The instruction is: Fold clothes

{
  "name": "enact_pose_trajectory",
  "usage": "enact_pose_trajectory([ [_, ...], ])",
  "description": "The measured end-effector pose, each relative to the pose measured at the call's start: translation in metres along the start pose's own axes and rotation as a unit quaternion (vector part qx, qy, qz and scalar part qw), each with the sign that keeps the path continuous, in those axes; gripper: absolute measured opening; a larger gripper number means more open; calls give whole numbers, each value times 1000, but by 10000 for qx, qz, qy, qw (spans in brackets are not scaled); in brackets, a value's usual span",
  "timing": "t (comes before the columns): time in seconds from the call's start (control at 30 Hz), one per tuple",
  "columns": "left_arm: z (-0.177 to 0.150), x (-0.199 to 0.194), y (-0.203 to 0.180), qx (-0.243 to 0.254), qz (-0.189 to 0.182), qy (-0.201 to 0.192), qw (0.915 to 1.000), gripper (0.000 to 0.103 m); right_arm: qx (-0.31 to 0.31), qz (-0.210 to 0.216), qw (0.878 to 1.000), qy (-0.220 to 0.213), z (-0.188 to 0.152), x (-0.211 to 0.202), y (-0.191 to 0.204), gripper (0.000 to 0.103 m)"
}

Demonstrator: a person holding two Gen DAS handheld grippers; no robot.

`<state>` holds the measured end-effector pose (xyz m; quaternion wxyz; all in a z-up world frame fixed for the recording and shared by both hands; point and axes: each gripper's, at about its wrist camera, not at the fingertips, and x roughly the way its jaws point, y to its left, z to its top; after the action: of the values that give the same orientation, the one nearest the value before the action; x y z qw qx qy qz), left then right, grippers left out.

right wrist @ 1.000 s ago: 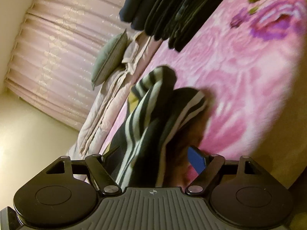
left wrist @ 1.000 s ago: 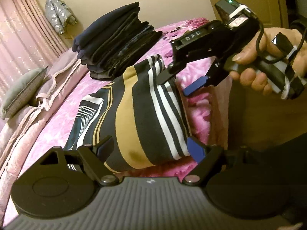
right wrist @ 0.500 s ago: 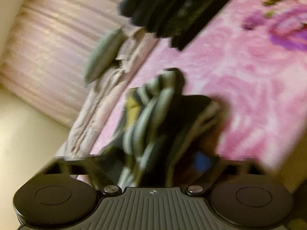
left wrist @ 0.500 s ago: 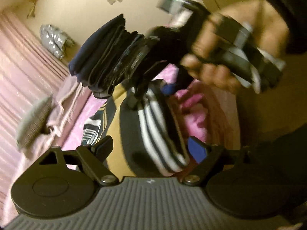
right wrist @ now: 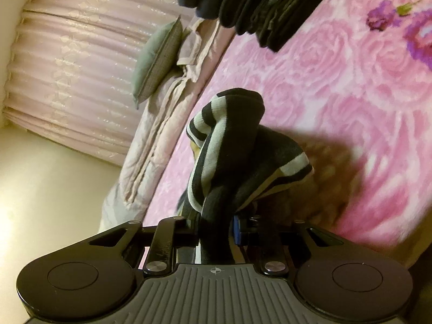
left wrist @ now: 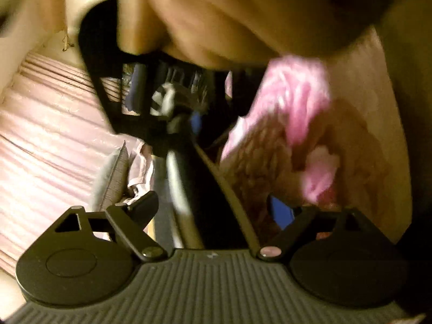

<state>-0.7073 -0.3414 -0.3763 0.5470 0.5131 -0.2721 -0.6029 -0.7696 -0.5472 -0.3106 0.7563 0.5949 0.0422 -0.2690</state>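
The black, white and mustard striped garment [right wrist: 229,145] stands bunched up off the pink floral bedspread [right wrist: 351,81]. My right gripper [right wrist: 216,229] is closing, its pads pressed on a fold of the garment at its lower end. In the blurred left wrist view the striped garment [left wrist: 199,194] runs as a dark band between the wide jaws of my left gripper [left wrist: 213,210]. Those jaws are closing a little and neither blue-tipped finger [left wrist: 280,213] presses the cloth. The right gripper's black body [left wrist: 129,102] and the hand [left wrist: 216,21] holding it fill the top, very close.
A stack of dark folded clothes [right wrist: 256,0] sits further up the bed. A grey-green pillow [right wrist: 159,56] and a rumpled pale quilt [right wrist: 162,124] lie along the bed's left edge, with a pink pleated curtain [right wrist: 67,67] behind.
The right gripper's jaws went from wide to clamped on the striped garment and lifted it slightly. The left gripper swung in low and rolled, and the right hand now looms just above it.
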Motion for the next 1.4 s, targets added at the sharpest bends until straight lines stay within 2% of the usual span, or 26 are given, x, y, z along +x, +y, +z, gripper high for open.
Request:
enact_pose_trajectory([
  [0.03, 0, 3, -2, 68, 73, 96, 9999, 67, -71, 20, 10000, 48, 0, 0, 1, 21],
  [0.07, 0, 5, -3, 128, 160, 145, 9997, 64, -165, 35, 9998, 104, 0, 0, 3, 22],
  [0.13, -3, 9, -3, 232, 300, 202, 9991, 45, -352, 66, 9991, 216, 0, 0, 5, 22],
  [0.17, -4, 9, -2, 259, 286, 202, 9991, 41, -407, 76, 9987, 295, 1, 0, 4, 22],
  [0.23, -6, 8, 1, 218, 192, 169, 9994, 24, -423, 98, 9983, 401, 3, 0, -3, 22],
  [0.33, -10, 4, 17, -46, -72, 95, 9999, 19, -534, 176, 9971, 503, 3, -2, -11, 24],
  [0.43, -16, 0, 37, -249, -257, 47, 9993, 18, -528, 554, 9960, 466, 0, -15, -20, 44],
  [0.5, -20, -4, 58, -509, -433, 53, 9977, 18, -571, 771, 9950, 289, -3, -28, -27, 64],
  [0.53, -22, -6, 67, -548, -462, 30, 9974, 17, -534, 810, 9951, 182, -5, -34, -31, 81],
  [0.57, -24, -9, 75, -571, -484, 9, 9972, 17, -478, 837, 9953, 73, -7, -40, -35, 89],
  [0.7, -30, -21, 89, -184, -370, -30, 9991, 17, 432, 1220, 9916, -55, -10, -36, -51, 102],
  [0.8, -35, -26, 86, 89, -397, -17, 9992, 17, 700, 1476, 9866, -34, -12, -19, -40, 102],
  [0.93, -40, -25, 81, 277, -428, 55, 9987, 17, 745, 1298, 9887, -40, -9, 2, -20, 102],
  [1.0, -38, -23, 84, 239, -412, 112, 9988, 17, 770, 1094, 9910, -65, -4, 7, -17, 76],
  [1.03, -37, -22, 85, 221, -400, 133, 9989, 17, 707, 934, 9931, -58, 0, 5, -16, 39],
  [1.07, -35, -24, 88, 188, -408, 103, 9989, 17, 654, 853, 9942, -39, 4, 0, -16, 33],
  [1.13, -28, -30, 91, 142, -420, -19, 9990, 17, 506, 726, 9961, -40, 12, -13, -11, 28],
  [1.23, -4, -40, 103, -33, -480, -391, 9981, 17, 191, 542, 9981, -224, 26, -43, 7, 27],
  [1.33, 15, -68, 127, -637, -509, -838, 9931, 17, -301, 384, 9977, -460, 44, -77, 46, 27],
  [1.4, 17, -80, 161, -1367, -528, -1075, 9833, 17, -863, 282, 9942, -578, 54, -95, 88, 27],
])
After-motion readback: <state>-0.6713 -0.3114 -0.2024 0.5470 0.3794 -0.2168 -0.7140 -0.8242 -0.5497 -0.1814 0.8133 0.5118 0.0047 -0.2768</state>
